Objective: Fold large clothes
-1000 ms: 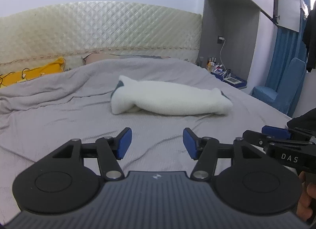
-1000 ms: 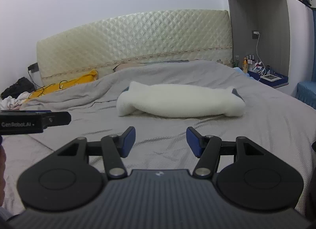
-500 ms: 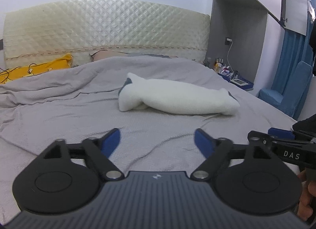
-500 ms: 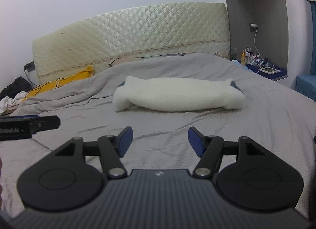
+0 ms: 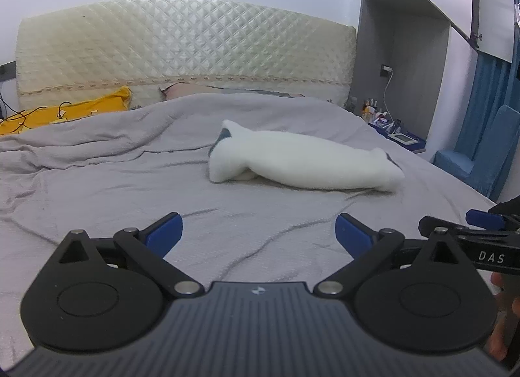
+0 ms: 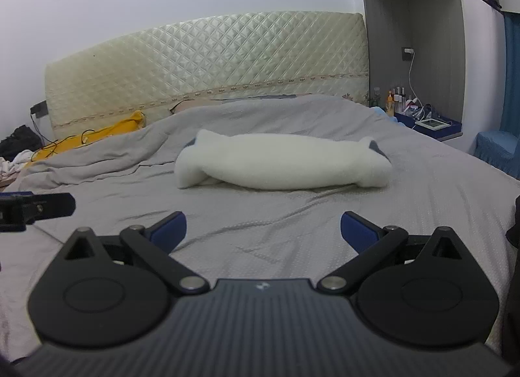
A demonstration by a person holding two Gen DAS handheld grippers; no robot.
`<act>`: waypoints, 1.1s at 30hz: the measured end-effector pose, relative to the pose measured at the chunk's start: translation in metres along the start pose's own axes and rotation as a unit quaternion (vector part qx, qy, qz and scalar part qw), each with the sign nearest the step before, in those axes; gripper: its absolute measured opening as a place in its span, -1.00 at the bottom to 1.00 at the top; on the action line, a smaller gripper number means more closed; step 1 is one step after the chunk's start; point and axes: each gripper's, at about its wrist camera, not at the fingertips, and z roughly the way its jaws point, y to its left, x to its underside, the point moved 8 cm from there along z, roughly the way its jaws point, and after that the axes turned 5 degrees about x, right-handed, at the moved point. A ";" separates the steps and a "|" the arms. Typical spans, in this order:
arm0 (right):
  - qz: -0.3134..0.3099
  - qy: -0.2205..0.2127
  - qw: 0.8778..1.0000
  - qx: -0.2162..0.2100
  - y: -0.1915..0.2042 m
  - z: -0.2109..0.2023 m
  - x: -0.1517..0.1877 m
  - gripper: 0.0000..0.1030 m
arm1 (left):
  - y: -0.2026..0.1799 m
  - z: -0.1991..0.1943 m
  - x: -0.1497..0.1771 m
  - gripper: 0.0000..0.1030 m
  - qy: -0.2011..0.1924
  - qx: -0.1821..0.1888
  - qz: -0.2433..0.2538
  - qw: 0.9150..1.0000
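Step looks like approach or reset, no fold under way: white fleece garment (image 5: 302,162) lies bunched in a long roll mid-bed on the grey bedspread (image 5: 97,188), on the headboard side of both grippers, well apart from them.

Left gripper (image 5: 258,231): jaws just spread wide, nothing between the blue pads (image 5: 164,231), only bedspread beyond. Right gripper (image 6: 263,229): same, jaws just swung apart, empty, pointing at the garment's middle.

Judged next move: reach toward the headboard (image 6: 208,62), take one end of the roll per gripper, lift and spread flat before any fold. Dark grey showing at both ends of the roll, possibly lining or cuffs; can't tell.

Readable text: "DAS" in white on the right gripper's side, seen at the left-wrist view's right edge (image 5: 490,257). Small logo on each gripper body, unreadable.
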 end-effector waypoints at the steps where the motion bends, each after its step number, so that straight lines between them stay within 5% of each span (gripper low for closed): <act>1: -0.001 0.000 1.000 0.001 0.001 0.000 0.000 1.00 | 0.000 -0.001 0.000 0.98 -0.001 -0.001 -0.001 1.000; 33: -0.003 -0.003 1.000 -0.001 0.000 0.000 0.000 1.00 | 0.004 -0.006 0.004 0.98 0.005 -0.008 -0.008 1.000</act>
